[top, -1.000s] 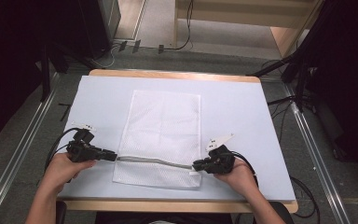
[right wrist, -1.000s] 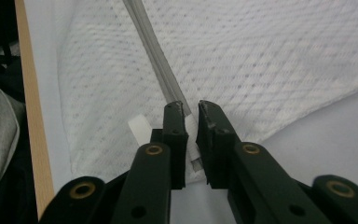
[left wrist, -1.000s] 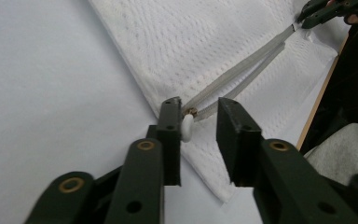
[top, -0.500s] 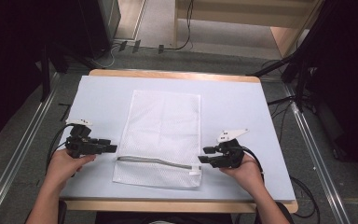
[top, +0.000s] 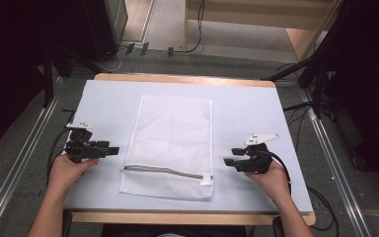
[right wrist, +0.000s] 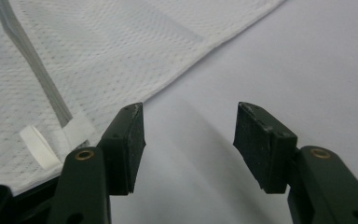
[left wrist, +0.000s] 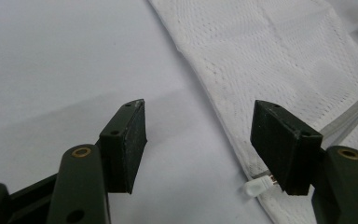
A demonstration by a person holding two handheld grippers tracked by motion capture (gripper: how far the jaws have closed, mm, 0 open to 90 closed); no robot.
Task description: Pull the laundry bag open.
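The white mesh bag [top: 171, 145] is lying flat in the middle of the light blue table [top: 246, 106], its grey zipper [top: 163, 170] running across the near end. The left gripper [top: 112, 149] is sitting just off the bag's left edge, the right gripper [top: 228, 156] just off its right edge; both are gaping wide with nothing between the jaws, having just been opening. In the left gripper view a small clear zipper pull [left wrist: 256, 187] is half hiding behind one jaw (exact shape hard to make out). The bag's far end is being cut off in both gripper views.
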